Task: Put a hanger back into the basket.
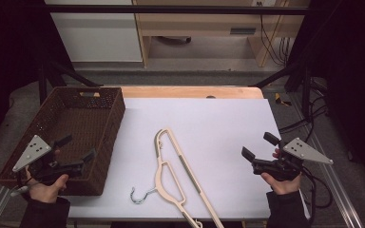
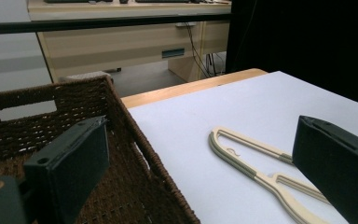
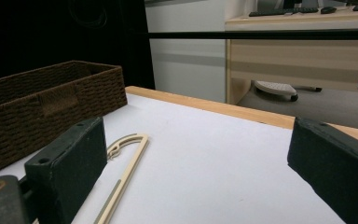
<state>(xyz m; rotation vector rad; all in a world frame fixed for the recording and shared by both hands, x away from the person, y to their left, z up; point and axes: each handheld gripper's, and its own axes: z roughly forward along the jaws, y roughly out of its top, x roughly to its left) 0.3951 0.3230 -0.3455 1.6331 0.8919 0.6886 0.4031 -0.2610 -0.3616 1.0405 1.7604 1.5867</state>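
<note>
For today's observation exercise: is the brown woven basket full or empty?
Empty. In the high view the basket shows a bare woven floor with nothing lying in it; the hanger lies outside it, flat on the white sheet.

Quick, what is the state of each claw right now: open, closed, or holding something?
Left claw: open, holding nothing, above the basket's near corner.
Right claw: open, holding nothing, above the white sheet, right of the hanger.

hanger's bottom end runs off the high view's lower edge, its hook out of frame in both gripper views, basket floor mostly in shadow – contents can't tell
</note>
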